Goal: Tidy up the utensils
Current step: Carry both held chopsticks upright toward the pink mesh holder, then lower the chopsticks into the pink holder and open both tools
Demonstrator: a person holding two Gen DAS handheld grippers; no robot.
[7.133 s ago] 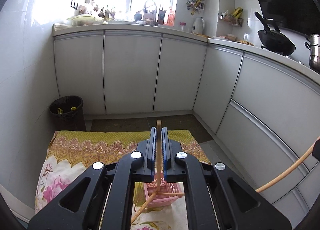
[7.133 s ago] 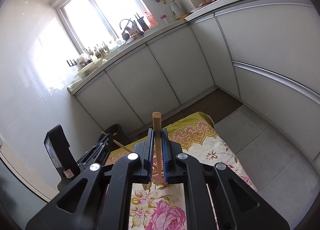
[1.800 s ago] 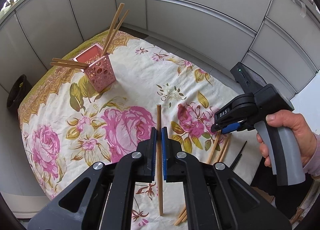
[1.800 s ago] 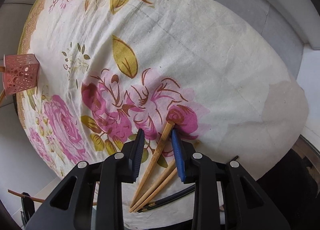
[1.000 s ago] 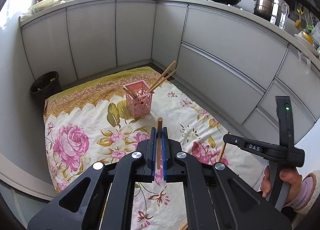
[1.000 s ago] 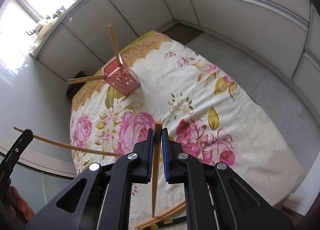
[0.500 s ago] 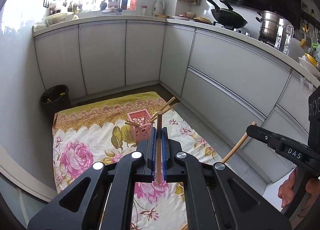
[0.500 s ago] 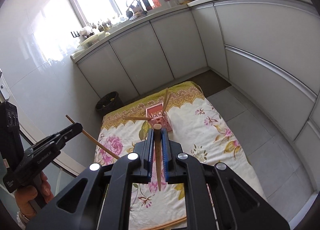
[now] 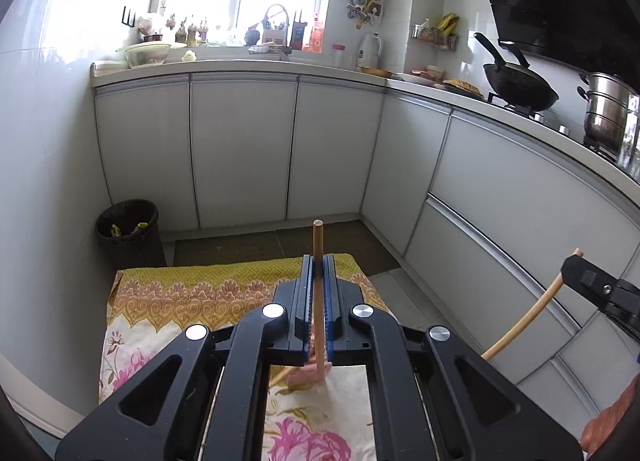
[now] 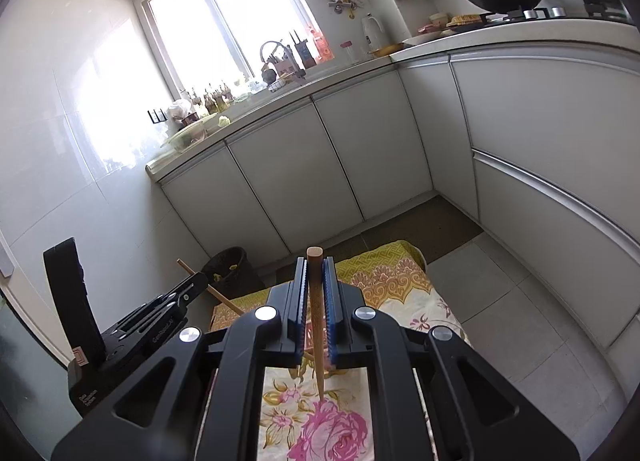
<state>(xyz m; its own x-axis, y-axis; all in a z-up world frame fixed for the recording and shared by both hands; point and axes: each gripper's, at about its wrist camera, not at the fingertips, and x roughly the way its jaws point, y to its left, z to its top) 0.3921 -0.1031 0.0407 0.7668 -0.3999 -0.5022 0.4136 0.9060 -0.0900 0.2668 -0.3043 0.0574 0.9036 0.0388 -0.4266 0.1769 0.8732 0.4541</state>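
My left gripper is shut on a wooden chopstick that stands upright between its blue pads. Just below its fingers a corner of the pink perforated holder shows on the floral cloth, with a chopstick leaning out of it. The rest of the holder is hidden. My right gripper is shut on a second chopstick, tip down over the cloth. In the right wrist view the left gripper appears at lower left. In the left wrist view the right gripper shows at right, with its chopstick.
The cloth lies on the kitchen floor, hemmed in by white base cabinets at the back and right. A black waste basket stands in the far left corner. A wok and a steel pot sit on the stove.
Both grippers have risen and tipped up, each still holding its chopstick. The pink holder has slid from the middle of each view to under the fingers.
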